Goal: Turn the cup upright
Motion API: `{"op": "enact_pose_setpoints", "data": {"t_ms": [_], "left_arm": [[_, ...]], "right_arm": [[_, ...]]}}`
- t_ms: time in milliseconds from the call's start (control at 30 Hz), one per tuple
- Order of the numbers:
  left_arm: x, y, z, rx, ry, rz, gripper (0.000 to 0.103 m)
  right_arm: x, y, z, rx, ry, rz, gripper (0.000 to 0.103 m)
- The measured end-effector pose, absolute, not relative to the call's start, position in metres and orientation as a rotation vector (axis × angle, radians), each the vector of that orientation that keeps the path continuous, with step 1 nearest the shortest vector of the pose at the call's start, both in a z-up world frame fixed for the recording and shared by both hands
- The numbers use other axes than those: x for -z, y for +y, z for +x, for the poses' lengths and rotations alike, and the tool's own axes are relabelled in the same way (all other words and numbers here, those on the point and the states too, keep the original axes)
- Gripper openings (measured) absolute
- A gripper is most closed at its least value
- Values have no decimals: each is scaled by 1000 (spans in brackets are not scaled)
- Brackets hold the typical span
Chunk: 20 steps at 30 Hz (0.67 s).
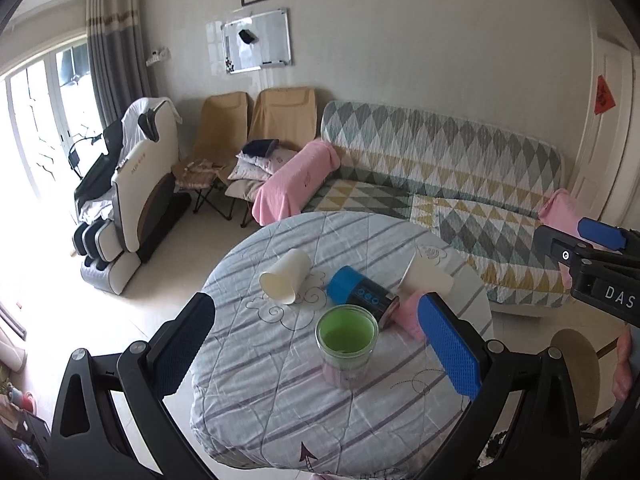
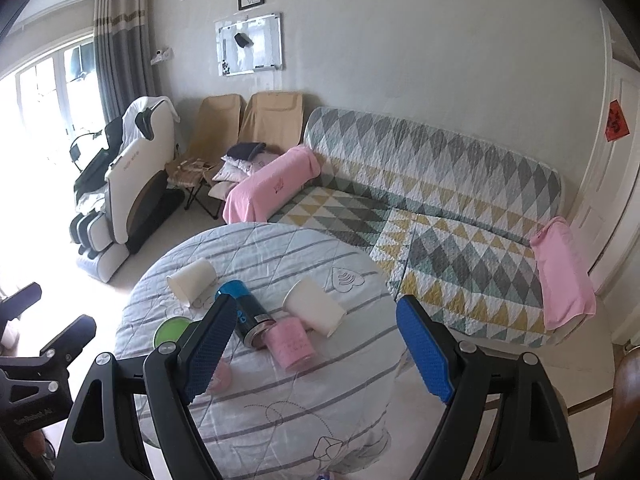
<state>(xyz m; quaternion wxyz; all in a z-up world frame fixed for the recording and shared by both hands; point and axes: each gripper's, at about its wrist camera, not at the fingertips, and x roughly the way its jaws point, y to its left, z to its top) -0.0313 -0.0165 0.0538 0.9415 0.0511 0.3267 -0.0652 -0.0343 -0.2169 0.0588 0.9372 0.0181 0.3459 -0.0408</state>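
Observation:
Several cups lie on a round table (image 1: 280, 400) covered with a striped cloth. A white paper cup (image 1: 285, 276) lies on its side at the left; it also shows in the right wrist view (image 2: 192, 281). A second white cup (image 1: 428, 277) (image 2: 314, 307) lies on its side at the right. A blue and black tumbler (image 1: 362, 294) (image 2: 244, 312) lies on its side between them. A pink cup (image 2: 290, 343) lies next to it. A glass cup with green inside (image 1: 347, 340) stands upright. My left gripper (image 1: 316, 348) is open above the table. My right gripper (image 2: 316, 356) is open, empty.
A patterned sofa (image 1: 440, 168) with pink towels stands behind the table. Two folding chairs (image 1: 240, 140) and a massage chair (image 1: 132, 192) stand at the left wall. The right gripper's body (image 1: 592, 264) shows at the right edge of the left wrist view.

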Motion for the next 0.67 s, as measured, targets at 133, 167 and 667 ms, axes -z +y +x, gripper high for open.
{"op": "enact_pose_setpoints", "data": {"t_ms": [133,167,667], "left_arm": [[-56,-16,-34,132,657,104,103],[-56,-16,-36,130,652,105,103],[-63,-19,-44,116,610,129,103]], "right_arm": [[-60,-219,-35,81,703,37,83],[-61,-219,-34,81,698,36,83],[-64,-223,-38,72,674,37,83]]}}
